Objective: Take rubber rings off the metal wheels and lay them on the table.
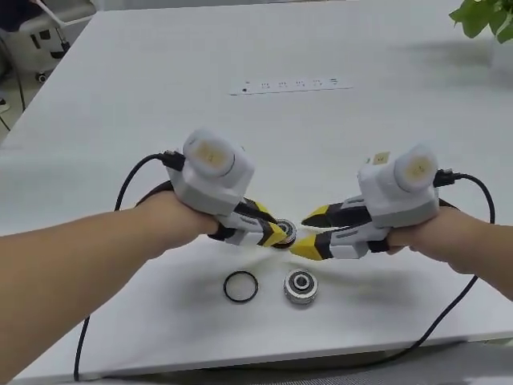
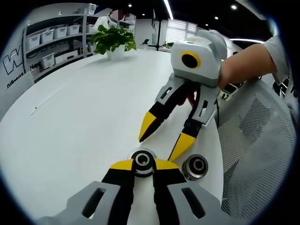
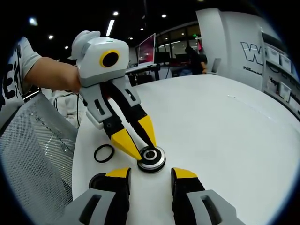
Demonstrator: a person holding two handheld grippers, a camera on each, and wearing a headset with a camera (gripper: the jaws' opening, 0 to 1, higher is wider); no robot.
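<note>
Roughly halfway: one rubber ring (image 1: 240,286) lies free near the surface's (image 1: 160,96) front edge, beside its bare wheel (image 1: 300,286). Just behind them, the left gripper (image 1: 276,233) has its fingers (image 3: 126,140) pinched on the second wheel (image 3: 151,159), ring apparently still on. The right gripper (image 1: 304,234) is close by, fingers (image 3: 117,180) spread, empty.

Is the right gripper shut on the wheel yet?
No: the right gripper stands open, its jaws short of the wheel, which the left gripper clamps.
</note>
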